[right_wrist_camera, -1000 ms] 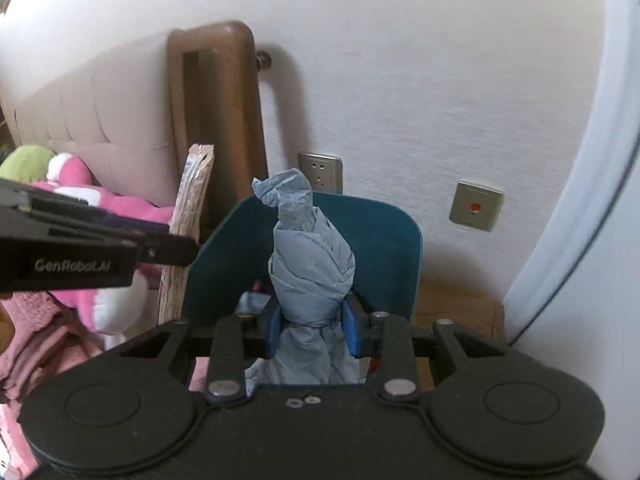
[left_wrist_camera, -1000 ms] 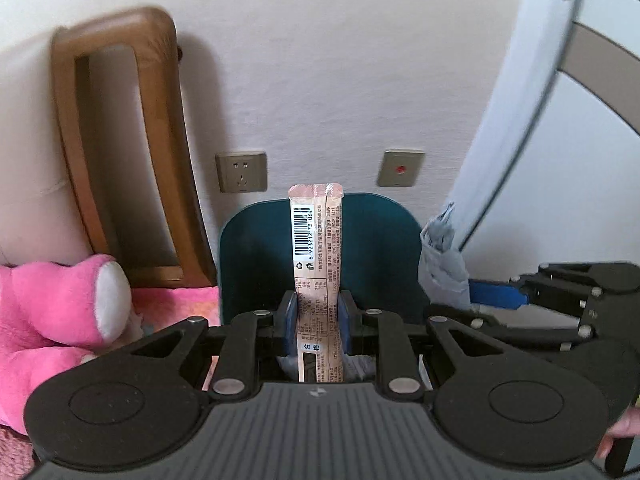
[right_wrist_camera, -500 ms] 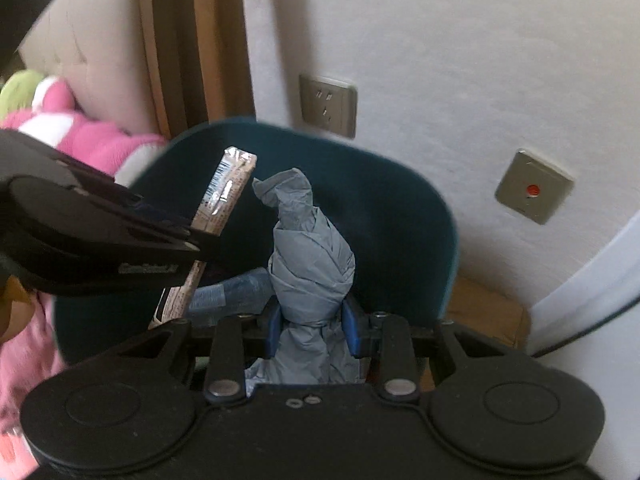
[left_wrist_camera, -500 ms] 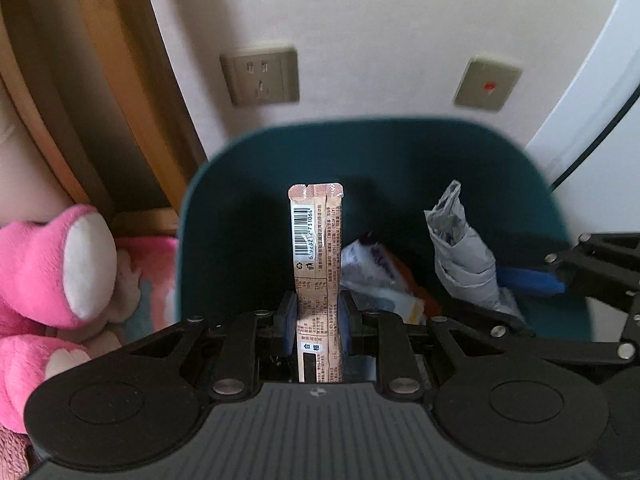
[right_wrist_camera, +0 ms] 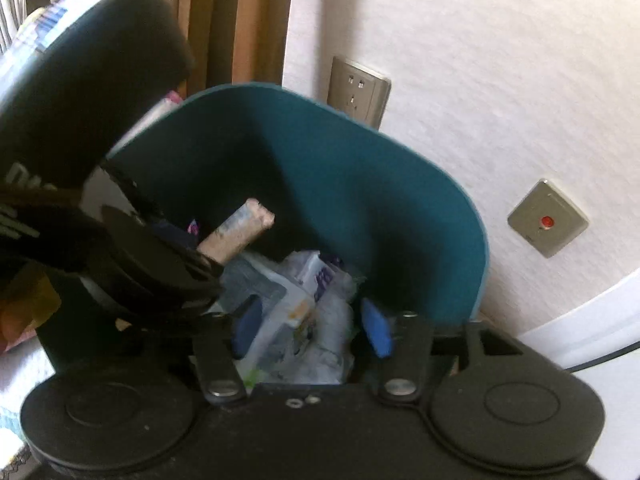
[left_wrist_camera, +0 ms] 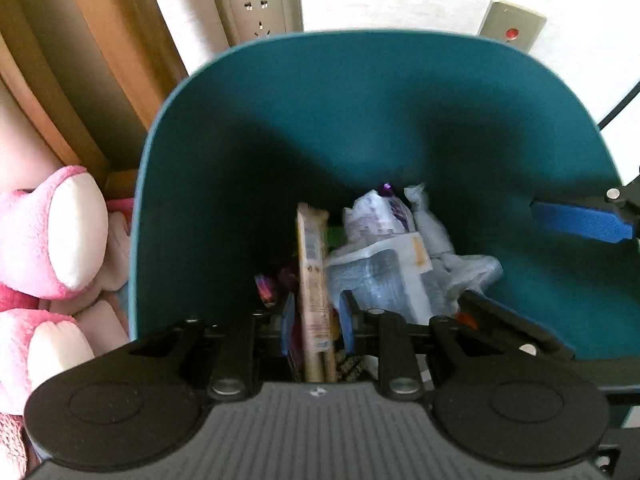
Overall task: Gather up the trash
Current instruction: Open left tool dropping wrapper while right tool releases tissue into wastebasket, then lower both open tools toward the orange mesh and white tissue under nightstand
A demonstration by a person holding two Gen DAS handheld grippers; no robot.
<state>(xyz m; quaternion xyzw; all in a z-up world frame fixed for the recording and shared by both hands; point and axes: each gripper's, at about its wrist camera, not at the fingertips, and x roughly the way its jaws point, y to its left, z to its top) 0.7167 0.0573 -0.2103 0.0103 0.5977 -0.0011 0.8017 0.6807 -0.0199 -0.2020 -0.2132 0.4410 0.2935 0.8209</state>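
Observation:
A teal trash bin fills the left wrist view and also shows in the right wrist view. My left gripper is open over the bin; a tan snack wrapper stands loose between its blue pads, and shows too in the right wrist view. My right gripper is open above the bin. The grey crumpled wad lies among white plastic trash at the bottom. One right blue pad shows at the bin's right side.
A pink plush toy sits left of the bin. A wooden bed frame stands behind it. The wall carries a power socket and a red-button plate. A white rounded edge is at the right.
Both grippers moved down into the bin and opened. The grey wad has dropped from the right gripper into the trash. The wrapper has slipped lower between the left pads.

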